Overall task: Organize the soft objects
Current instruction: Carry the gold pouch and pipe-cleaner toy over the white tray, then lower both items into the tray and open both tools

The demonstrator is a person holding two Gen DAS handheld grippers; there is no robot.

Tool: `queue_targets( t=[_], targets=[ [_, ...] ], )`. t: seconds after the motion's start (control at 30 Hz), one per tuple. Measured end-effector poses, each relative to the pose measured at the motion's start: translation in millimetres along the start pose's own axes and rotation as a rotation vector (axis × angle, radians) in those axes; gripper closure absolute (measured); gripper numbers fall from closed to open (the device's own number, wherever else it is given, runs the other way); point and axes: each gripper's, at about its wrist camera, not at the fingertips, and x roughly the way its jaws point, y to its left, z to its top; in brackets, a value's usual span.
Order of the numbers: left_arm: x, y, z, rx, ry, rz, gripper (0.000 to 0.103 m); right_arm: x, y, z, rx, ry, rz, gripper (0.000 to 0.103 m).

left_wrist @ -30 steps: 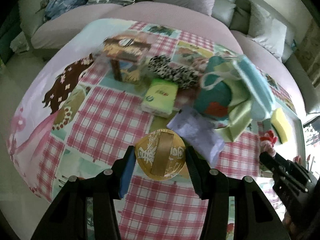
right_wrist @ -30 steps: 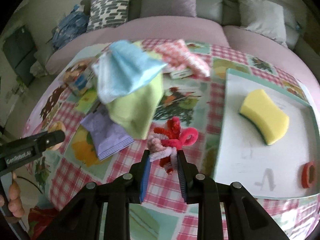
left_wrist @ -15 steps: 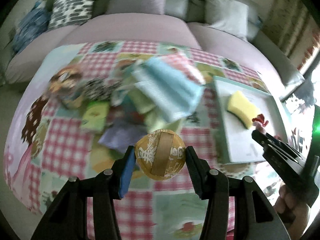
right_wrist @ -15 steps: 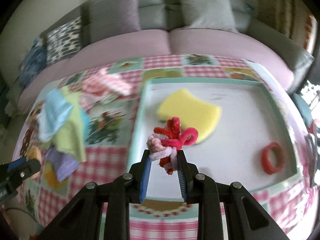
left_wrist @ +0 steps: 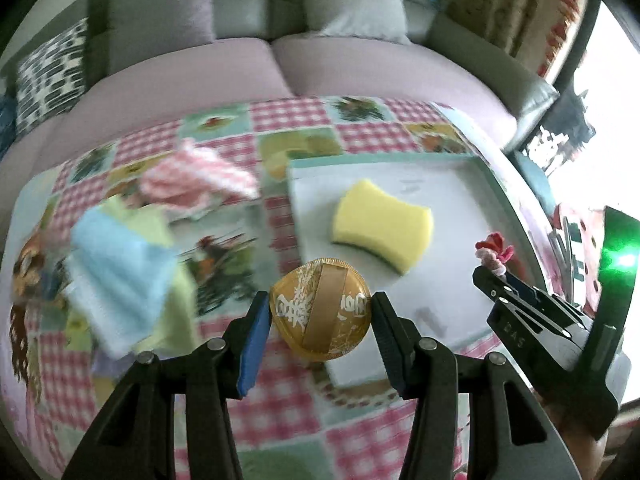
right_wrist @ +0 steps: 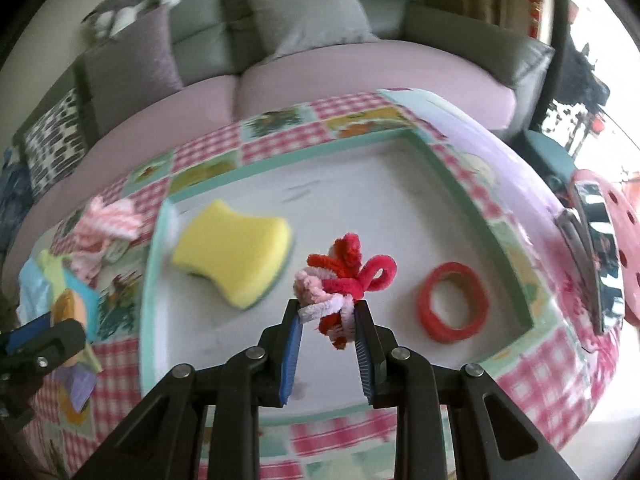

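Observation:
My left gripper [left_wrist: 318,312] is shut on a round gold-wrapped pad [left_wrist: 320,314] and holds it above the near left edge of the white tray [left_wrist: 460,168]. My right gripper [right_wrist: 328,312] is shut on a red and pink pipe-cleaner bundle [right_wrist: 344,276] and holds it over the middle of the tray [right_wrist: 400,200]. A yellow sponge [right_wrist: 234,248] and a red ring [right_wrist: 452,300] lie in the tray. The sponge also shows in the left wrist view [left_wrist: 382,226]. The right gripper shows there at the right [left_wrist: 492,276].
A pile of cloths lies left of the tray: blue [left_wrist: 120,264], green [left_wrist: 140,220] and pink striped [left_wrist: 196,180]. A checked tablecloth [left_wrist: 360,432] covers the table. A sofa with cushions [left_wrist: 352,4] stands behind. A pink perforated object [right_wrist: 608,240] stands at the right edge.
Both grippers have swung right, from the cloth pile toward the tray, each still holding its object. The right gripper now hangs over the tray's middle.

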Motion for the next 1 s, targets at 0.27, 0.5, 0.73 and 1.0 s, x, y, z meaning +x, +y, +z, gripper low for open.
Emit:
queue_targets(
  t=[0.27, 0.5, 0.73, 1.0],
  targets=[
    [38, -35, 6, 0.054, 0.041, -0.056, 0.051, 1, -32, -2, 0.072, 0.005, -0.026, 0.076],
    [65, -38, -8, 0.039, 0.067, -0.082, 0.05, 0, -39, -2, 0.087, 0.016, -0.017, 0.076],
    [66, -45, -9, 0.071, 0.035, -0.09, 0.05, 2, -34, -3, 0.073, 0.026, -0.005, 0.076],
    [68, -45, -8, 0.071, 0.043, -0.094, 0.05, 4, -30, -3, 0.064, 0.028, 0.004, 0.074]
  ],
)
